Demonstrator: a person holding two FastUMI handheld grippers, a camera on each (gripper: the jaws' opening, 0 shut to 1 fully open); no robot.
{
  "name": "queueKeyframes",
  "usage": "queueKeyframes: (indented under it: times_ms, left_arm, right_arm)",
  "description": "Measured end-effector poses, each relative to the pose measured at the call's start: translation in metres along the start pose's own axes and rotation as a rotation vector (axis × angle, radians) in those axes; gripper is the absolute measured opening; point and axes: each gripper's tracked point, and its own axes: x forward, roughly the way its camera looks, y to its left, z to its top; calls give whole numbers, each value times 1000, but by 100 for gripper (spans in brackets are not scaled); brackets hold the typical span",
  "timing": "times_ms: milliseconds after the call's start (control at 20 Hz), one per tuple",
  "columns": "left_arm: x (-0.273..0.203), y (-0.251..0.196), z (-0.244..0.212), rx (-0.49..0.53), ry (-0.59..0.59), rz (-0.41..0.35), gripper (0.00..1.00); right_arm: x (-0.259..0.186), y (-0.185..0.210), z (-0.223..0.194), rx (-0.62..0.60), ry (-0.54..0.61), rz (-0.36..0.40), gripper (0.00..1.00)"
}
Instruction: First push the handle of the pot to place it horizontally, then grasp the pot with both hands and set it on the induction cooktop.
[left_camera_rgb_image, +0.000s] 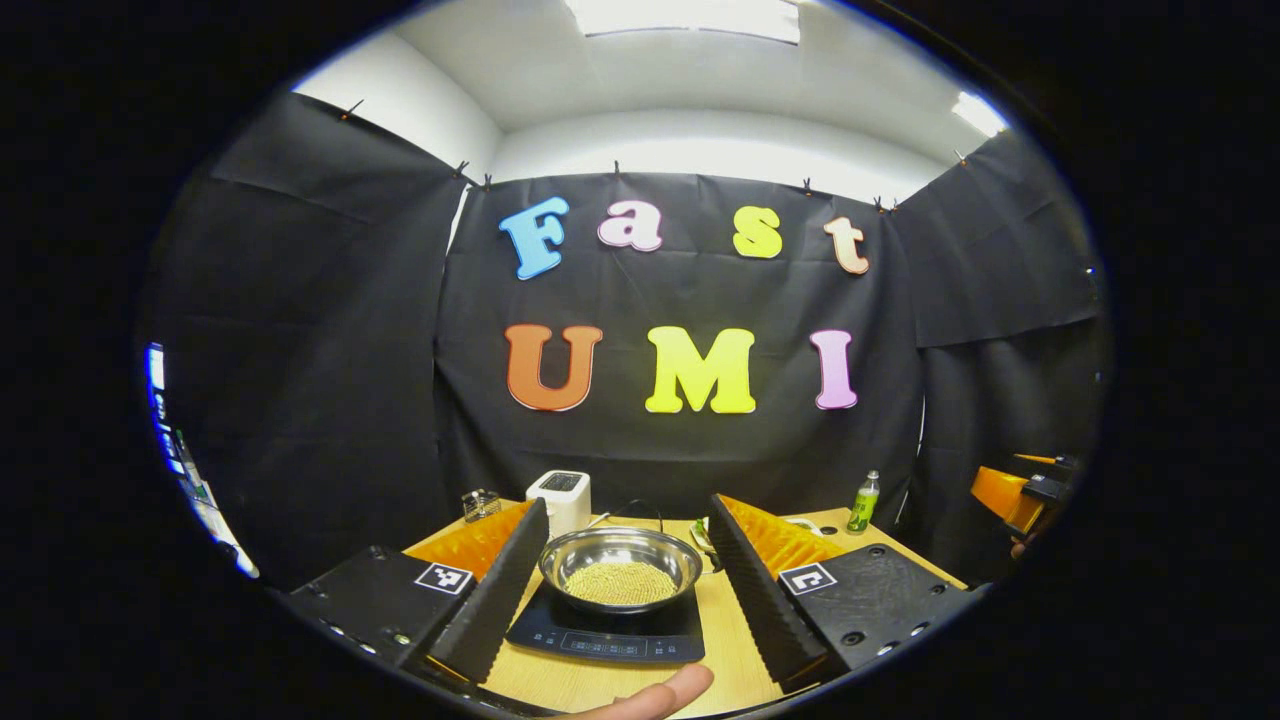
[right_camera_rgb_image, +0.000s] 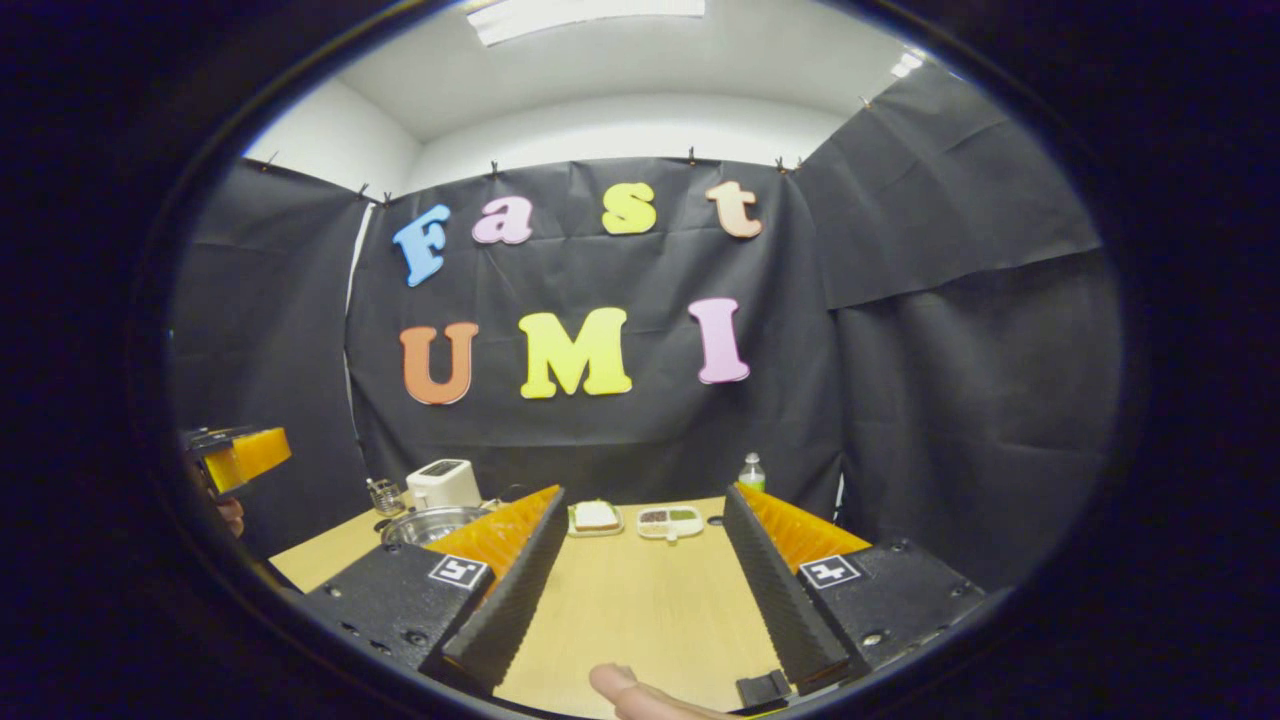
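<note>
The round stainless-steel pot (left_camera_rgb_image: 620, 568) sits on the flat black induction cooktop (left_camera_rgb_image: 606, 630) on the light wooden table (left_camera_rgb_image: 740, 660); yellowish grains cover its bottom. The left tool (left_camera_rgb_image: 620, 590) hangs above the table with fingers spread, apart from the pot framed between them. The right tool (right_camera_rgb_image: 640, 590) is likewise spread over bare tabletop. Two small dishes (right_camera_rgb_image: 632, 519) holding food stand near the far edge, beside a white toaster (right_camera_rgb_image: 443, 483) and a green bottle (left_camera_rgb_image: 863, 503).
</note>
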Motion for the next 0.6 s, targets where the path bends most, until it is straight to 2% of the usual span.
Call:
queueKeyframes:
  times_ms: [200, 600]
  left_arm:
    - [-19, -3, 9, 1, -18, -4, 95]
    - [-37, 5, -5, -26, -70, 43, 95]
  right_arm:
    - [-26, -18, 15, -18, -66, -52, 98]
    - [-50, -43, 13, 20, -132, -62, 96]
